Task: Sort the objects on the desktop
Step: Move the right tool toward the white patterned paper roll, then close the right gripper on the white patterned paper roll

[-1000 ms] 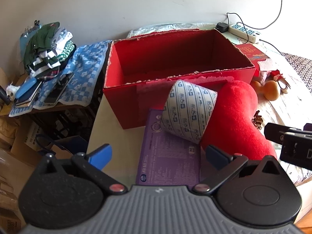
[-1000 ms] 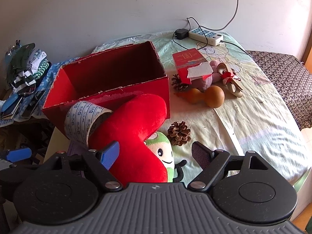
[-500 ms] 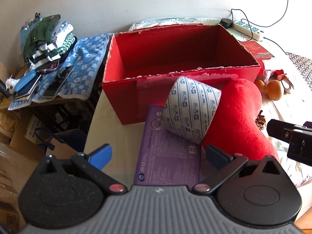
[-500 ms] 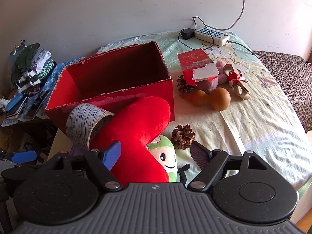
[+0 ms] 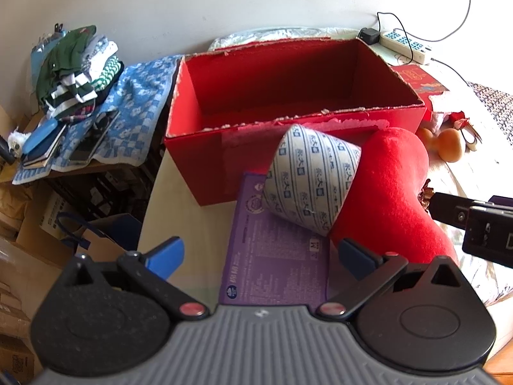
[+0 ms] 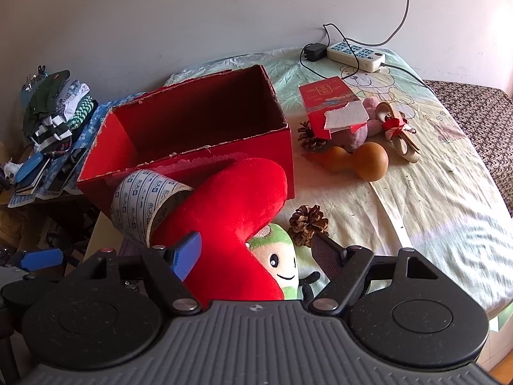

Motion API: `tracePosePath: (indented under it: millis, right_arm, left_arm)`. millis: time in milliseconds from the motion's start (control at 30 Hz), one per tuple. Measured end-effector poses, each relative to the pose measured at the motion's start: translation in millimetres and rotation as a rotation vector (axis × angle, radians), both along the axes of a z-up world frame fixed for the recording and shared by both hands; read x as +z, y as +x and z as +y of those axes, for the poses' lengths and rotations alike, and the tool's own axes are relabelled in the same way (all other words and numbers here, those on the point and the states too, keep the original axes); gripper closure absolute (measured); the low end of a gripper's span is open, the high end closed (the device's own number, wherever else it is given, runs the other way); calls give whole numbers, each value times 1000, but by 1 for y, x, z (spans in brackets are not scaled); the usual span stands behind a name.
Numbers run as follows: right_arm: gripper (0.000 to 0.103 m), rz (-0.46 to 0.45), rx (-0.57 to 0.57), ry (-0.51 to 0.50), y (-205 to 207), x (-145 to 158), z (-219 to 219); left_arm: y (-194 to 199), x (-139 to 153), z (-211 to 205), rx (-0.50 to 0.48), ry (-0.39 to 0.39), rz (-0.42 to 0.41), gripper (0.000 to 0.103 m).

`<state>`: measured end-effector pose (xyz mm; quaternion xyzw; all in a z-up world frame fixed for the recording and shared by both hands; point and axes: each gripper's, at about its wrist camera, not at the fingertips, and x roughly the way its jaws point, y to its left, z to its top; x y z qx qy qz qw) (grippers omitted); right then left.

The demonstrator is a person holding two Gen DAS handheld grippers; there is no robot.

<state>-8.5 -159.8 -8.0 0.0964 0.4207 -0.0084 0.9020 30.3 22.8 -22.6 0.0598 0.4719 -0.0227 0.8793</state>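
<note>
Plush toy (image 6: 231,211) now sits between the closing jaws of the right gripper (image 6: 256,250), ungripped yet; left gripper (image 5: 259,253) hangs open, so boxing it seems next.

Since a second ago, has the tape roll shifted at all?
No. The tape roll still leans between the red box front wall and the red plush, over the purple sheet.
</note>
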Motion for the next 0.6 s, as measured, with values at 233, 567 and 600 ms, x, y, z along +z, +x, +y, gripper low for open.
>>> tracePosePath:
  millis: [233, 567, 600]
  right_arm:
    - [25, 11, -4, 19, -5, 0, -12]
    - [25, 54, 4, -17, -18, -3, -27]
    - [25, 61, 5, -18, -20, -3, -29]
  left_arm:
    - [-3, -2, -7, -40, -2, 11, 1]
    - [-11, -2, -21, -119, 28, 28, 1]
    - [-13, -1, -21, -136, 29, 29, 1]
